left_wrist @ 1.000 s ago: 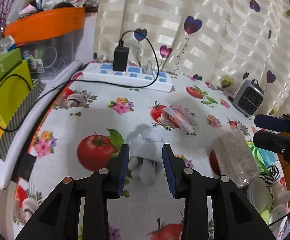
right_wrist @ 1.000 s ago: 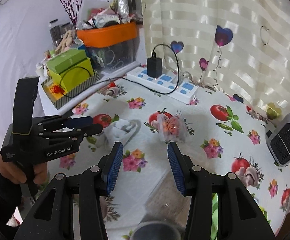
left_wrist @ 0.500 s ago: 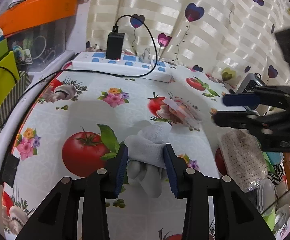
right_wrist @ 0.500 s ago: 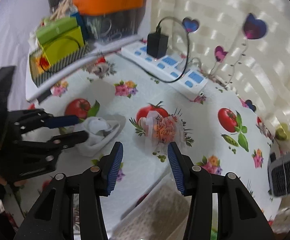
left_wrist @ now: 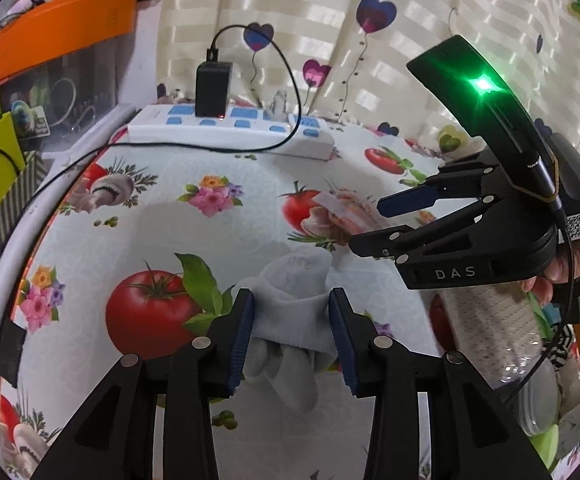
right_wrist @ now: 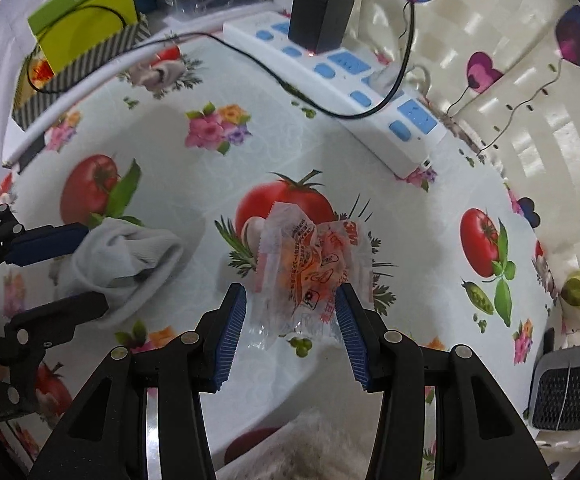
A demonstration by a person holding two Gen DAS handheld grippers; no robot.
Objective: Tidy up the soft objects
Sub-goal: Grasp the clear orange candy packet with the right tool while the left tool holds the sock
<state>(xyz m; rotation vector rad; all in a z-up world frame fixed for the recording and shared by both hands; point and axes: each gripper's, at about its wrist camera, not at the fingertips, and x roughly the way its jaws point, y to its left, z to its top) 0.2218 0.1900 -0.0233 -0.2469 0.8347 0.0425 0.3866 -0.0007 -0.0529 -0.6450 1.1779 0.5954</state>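
Left view: left gripper [left_wrist: 290,332] spread around sock [left_wrist: 290,320] on tablecloth [left_wrist: 210,240]; best squeezed mid-bundle.

Right view: right gripper [right_wrist: 290,320] spread, straddling crinkly packet [right_wrist: 310,264]; needs lowering, then gentle closing.

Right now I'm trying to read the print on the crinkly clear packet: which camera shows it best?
The right wrist view: the clear packet lies unobstructed between the right gripper fingers. In the left wrist view that gripper partly hides it.
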